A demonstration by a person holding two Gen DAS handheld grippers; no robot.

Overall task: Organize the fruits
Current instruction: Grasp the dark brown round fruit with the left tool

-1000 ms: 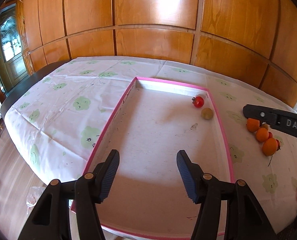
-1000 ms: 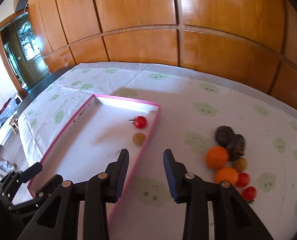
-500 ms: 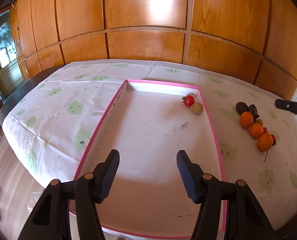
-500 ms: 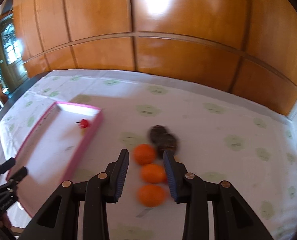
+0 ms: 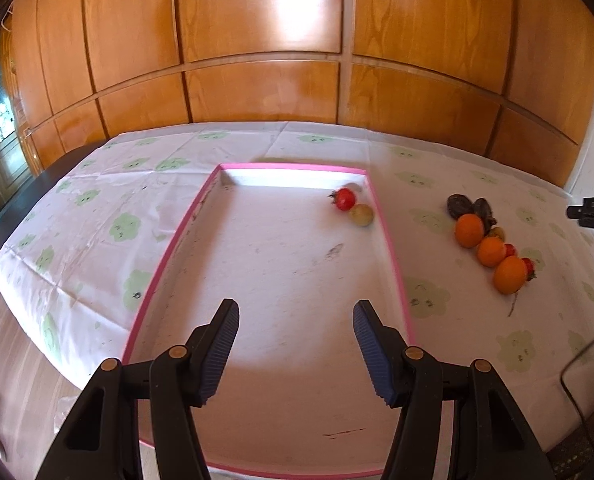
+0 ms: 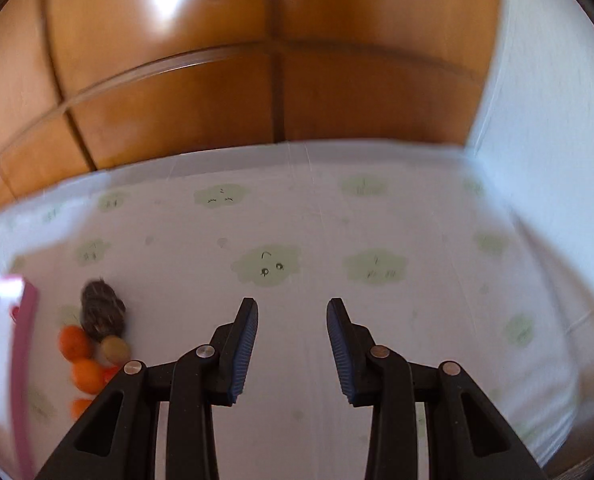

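Wood panelling backs your worktop, which wears a white cloth printed with green cloud faces. No brand or label reads clearly: the black part of your right tool at the left camera's right edge carries white lettering too small to make out.

Your left gripper hangs over the near half of the pink-rimmed tray, fingers spread apart and holding nothing. Well ahead of them, in the tray's far right corner, lie a red tomato and a pale yellowish fruit, touching.

The remaining fruits sit outside the tray to its right: three oranges in a row, two dark wrinkled fruits behind them, small red ones tucked alongside.

Your right gripper is released too, empty, over bare cloth (this view is blurred); the fruit pile lies off to the left of its fingers.
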